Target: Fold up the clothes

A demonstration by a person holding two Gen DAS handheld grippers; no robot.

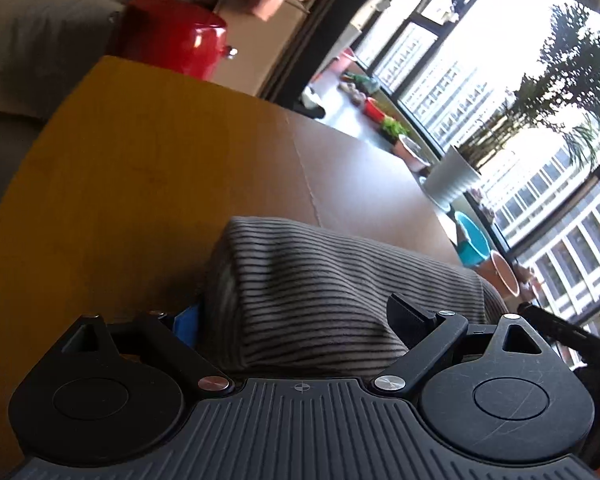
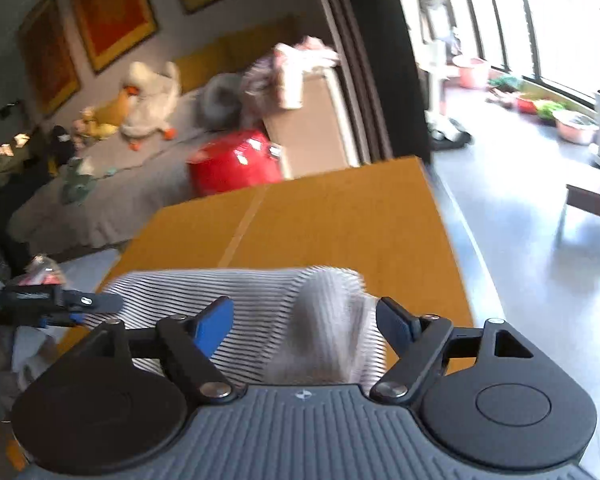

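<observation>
From the left wrist camera, the left gripper [image 1: 296,320] has its jaws wide open. A striped shirt [image 1: 320,280], grey with thin dark lines, lies bunched on the wooden table [image 1: 120,152] and fills the space between the two fingers. The cloth reaches back to the body of the gripper. It covers most of the blue pad [image 1: 188,322] of the one finger; the other finger rests on top of the fabric. Whether the jaws press the shirt cannot be told. Behind the table stand a red pot [image 1: 176,36] and a white plant pot [image 1: 452,180] by the window.

From the right wrist camera, the right gripper [image 2: 304,322] also has its jaws open. The same striped shirt [image 2: 228,292] lies on the table [image 2: 340,208] at its near edge, and a raised fold of it stands between the two blue pads, closer to the one on the right of the picture. The picture is blurred there, so contact is unclear. At the left edge the left gripper [image 2: 100,303] shows beside the shirt. A toy goose [image 2: 152,96] lies on the sofa [image 2: 100,196] behind.
</observation>
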